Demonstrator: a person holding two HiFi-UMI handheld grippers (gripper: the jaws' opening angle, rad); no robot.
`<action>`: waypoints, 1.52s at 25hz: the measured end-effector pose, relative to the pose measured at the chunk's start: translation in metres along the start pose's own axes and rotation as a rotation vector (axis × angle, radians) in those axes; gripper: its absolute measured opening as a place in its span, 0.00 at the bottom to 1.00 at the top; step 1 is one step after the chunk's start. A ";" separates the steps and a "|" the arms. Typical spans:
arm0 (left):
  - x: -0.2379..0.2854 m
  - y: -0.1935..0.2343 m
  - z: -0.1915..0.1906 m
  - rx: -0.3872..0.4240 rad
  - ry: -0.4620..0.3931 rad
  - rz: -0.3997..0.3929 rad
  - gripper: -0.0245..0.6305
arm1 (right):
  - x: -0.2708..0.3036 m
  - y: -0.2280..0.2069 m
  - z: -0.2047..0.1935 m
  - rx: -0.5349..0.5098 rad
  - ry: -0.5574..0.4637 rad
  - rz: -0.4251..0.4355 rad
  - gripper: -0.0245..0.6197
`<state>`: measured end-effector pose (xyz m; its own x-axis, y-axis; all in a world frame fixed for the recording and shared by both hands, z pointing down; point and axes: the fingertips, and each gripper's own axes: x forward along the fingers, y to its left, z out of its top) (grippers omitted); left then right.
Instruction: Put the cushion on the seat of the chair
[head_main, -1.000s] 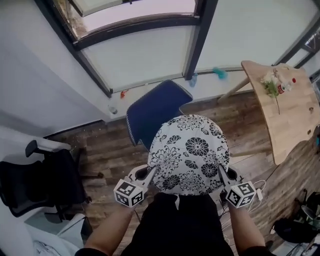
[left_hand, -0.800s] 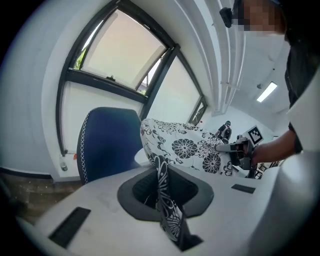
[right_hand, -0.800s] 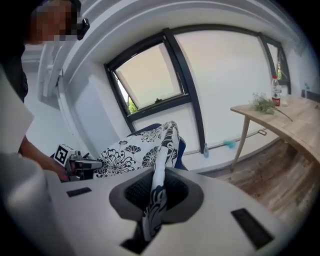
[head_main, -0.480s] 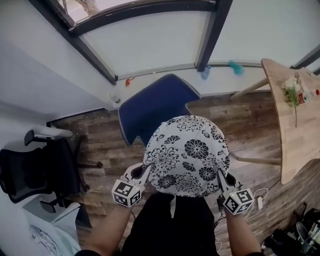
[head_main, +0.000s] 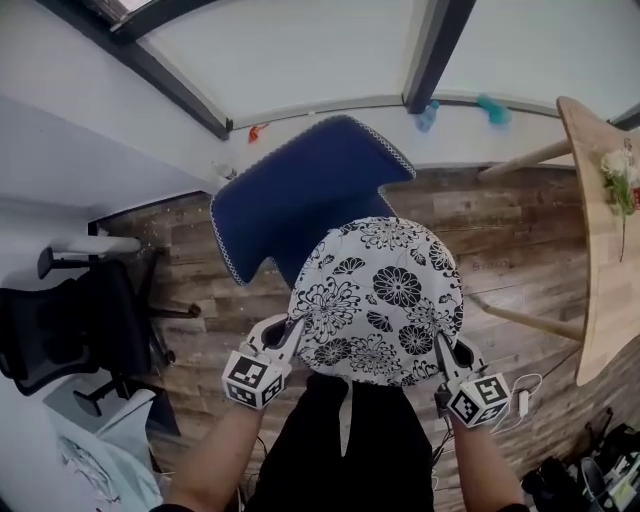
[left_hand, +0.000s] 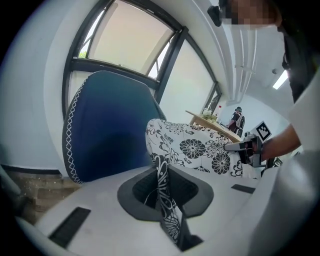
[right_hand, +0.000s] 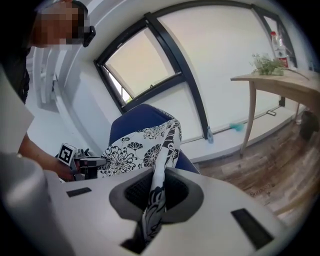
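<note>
Left claw (head_main: 291, 336) and right claw (head_main: 443, 347) each clamp a near edge of the cushion (head_main: 378, 298), so it spreads flat for the chair (head_main: 290, 190) beyond.

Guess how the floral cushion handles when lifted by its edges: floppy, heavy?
Rim is probably soft: the left gripper and right gripper each pinch a thin fold of the cushion. Body likely holds shape: it spans between them domed, not drooping. Probably light, since two edge pinches carry it.
</note>
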<state>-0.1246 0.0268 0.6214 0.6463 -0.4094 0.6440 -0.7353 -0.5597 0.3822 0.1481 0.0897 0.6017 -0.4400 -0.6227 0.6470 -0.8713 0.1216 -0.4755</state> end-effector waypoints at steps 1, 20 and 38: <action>0.002 0.000 -0.003 0.008 0.002 -0.001 0.08 | 0.002 -0.001 -0.003 0.004 -0.001 0.000 0.09; 0.003 0.002 -0.013 0.072 -0.030 0.025 0.08 | -0.006 0.005 0.005 -0.076 -0.001 0.010 0.09; 0.016 0.018 -0.027 0.129 -0.016 0.053 0.08 | -0.001 -0.016 -0.008 -0.083 -0.037 0.002 0.09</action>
<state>-0.1331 0.0296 0.6566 0.6114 -0.4518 0.6497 -0.7367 -0.6247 0.2588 0.1608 0.0949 0.6136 -0.4344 -0.6506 0.6229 -0.8863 0.1854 -0.4244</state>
